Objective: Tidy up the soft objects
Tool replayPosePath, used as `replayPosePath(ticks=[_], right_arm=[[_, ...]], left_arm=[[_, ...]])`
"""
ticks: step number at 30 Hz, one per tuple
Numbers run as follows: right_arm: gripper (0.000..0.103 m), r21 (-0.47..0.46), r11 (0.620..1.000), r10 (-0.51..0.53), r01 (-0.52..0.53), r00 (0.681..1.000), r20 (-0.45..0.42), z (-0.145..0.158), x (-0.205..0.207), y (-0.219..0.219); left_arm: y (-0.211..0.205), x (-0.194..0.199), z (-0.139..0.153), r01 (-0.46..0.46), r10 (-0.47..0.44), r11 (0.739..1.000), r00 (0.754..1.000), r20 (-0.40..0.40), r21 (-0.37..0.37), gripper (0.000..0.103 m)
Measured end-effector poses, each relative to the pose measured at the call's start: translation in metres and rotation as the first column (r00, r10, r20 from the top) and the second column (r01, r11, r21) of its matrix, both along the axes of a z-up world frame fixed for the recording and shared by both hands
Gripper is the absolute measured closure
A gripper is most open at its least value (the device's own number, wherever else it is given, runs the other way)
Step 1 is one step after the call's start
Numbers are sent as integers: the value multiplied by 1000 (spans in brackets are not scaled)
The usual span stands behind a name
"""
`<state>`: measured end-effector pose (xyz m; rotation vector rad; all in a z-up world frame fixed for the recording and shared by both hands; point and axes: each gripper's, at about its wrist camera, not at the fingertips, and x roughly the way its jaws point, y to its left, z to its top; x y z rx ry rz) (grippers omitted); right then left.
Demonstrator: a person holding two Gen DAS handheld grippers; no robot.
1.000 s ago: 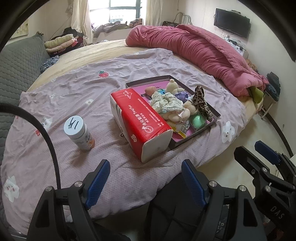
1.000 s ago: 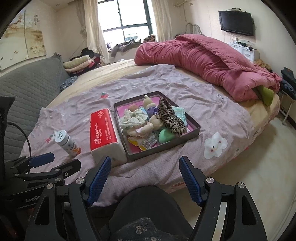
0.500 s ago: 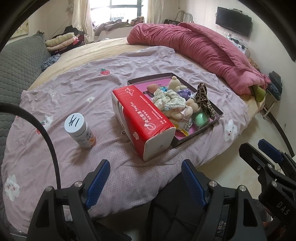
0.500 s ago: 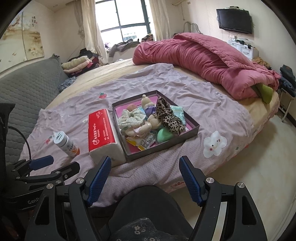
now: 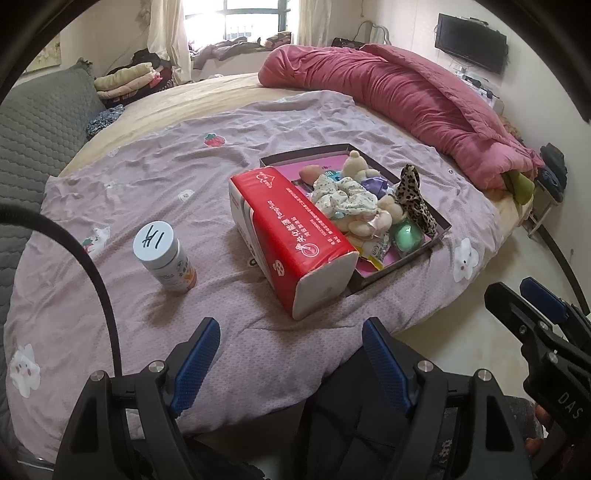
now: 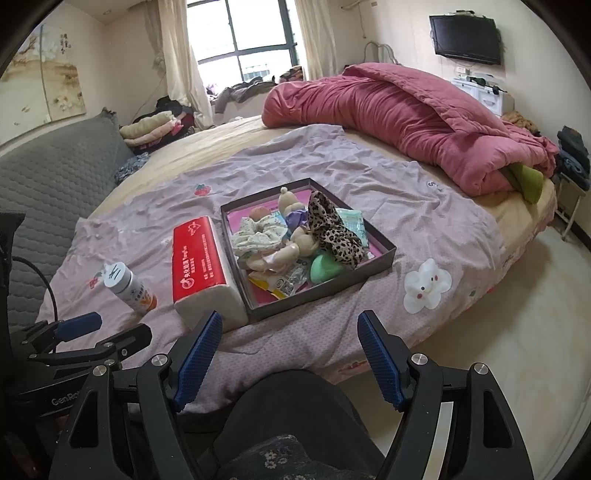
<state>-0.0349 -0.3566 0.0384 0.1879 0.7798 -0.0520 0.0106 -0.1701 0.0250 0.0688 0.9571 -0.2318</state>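
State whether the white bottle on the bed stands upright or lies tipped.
Upright: the bottle stands on its base, capped top facing up.

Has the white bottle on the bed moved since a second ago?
No. The bottle stands upright left of the red tissue pack, with the same gap as before; only the camera view drifted slightly.

A crimson quilt [image 6: 406, 125] lies bunched at two o'clock on the bed [image 6: 229, 144]; a wall television [image 6: 465, 35], perhaps switched off, hangs above it.
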Motion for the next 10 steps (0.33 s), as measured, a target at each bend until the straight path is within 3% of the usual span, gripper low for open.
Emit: replayPosePath(ticks=[8, 10], right_arm=[[26, -44, 998, 40, -41, 999, -13, -4, 7, 8], [26, -73, 994, 81, -80, 997, 3, -1, 10, 17]], left_arm=[[6, 5, -9, 0, 0, 1000, 1000, -19, -13, 24], [19, 9, -10, -11, 9, 998, 999, -34, -57, 24]])
